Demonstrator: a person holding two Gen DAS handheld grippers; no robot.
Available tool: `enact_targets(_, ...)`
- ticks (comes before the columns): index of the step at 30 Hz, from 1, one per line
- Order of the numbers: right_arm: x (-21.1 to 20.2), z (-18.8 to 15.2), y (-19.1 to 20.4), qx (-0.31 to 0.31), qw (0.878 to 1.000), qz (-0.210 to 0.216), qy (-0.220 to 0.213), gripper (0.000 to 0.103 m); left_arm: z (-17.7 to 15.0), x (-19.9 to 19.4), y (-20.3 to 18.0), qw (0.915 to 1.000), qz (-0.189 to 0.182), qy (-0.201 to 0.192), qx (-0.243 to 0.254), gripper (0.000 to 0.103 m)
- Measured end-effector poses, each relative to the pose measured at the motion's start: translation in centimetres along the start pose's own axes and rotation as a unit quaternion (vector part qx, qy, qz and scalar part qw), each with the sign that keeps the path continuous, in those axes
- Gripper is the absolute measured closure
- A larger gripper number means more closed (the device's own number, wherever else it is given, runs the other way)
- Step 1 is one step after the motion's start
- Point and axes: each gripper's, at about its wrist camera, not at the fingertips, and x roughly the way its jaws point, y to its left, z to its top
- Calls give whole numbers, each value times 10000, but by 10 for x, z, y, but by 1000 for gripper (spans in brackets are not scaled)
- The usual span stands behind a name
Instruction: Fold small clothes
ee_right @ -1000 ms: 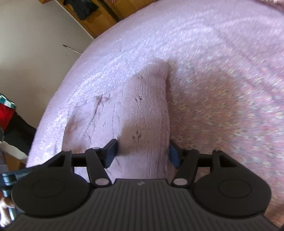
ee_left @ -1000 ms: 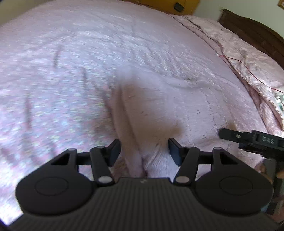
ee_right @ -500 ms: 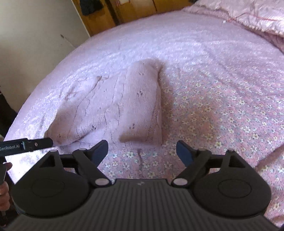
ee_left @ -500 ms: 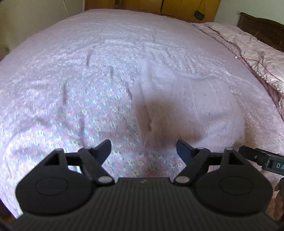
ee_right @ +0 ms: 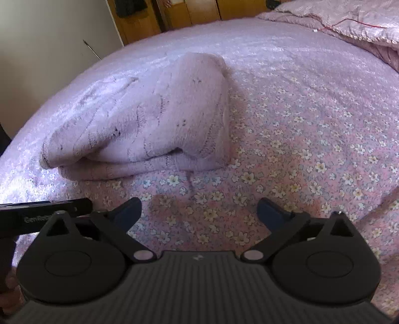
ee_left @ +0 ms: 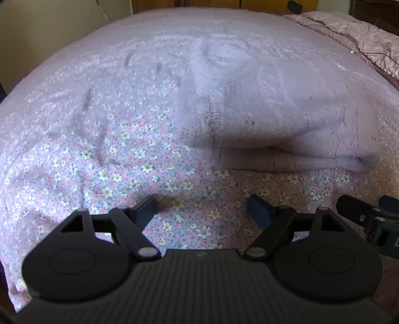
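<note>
L wrist view: left gripper (ee_left: 200,206) has its fingers (ee_left: 147,205) spread wide w/ nothing between them, hovering over the floral bedsheet (ee_left: 99,159). Folded pale-pink knit garment (ee_left: 274,112) lies on the bed at approx 1 o'clock from the fingers, apart from them; picture is motion-blurred there. Its thick folded edge faces the camera. Part of the right gripper (ee_left: 361,216) pokes in at 3 o'clock. Quilted pink blanket (ee_left: 361,35) at 2 o'clock, far edge of bed.

R wrist view: right gripper (ee_right: 199,211) also wide open, fingers (ee_right: 270,214) holding nothing, above the sheet (ee_right: 311,139). Garment (ee_right: 154,119) sits at 11 o'clock, clear of the fingers, layers stacked, top layer bulging up a bit. Left gripper (ee_right: 45,211) body at 9 o'clock. Wooden wardrobe (ee_right: 189,12) at 12 o'clock beyond the bed; blanket (ee_right: 349,22) at 1 o'clock.
</note>
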Motion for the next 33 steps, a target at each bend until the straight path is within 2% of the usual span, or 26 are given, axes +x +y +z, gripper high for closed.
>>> enact_targets(6, 4, -6, 10, -329, 9992, -222, -5, 0, -1, 2, 2, 9999, -84, -72, -65, 18)
enact_targets(17, 6, -4, 10, -393, 9987, -305, -46, 0, -2, 2, -1, 9999, -144, -68, 23, 12)
enact_targets(33, 7, -7, 15, -503, 9977, -443, -86, 0, -3, 5, 1, 9999, -144, -56, 59, 12)
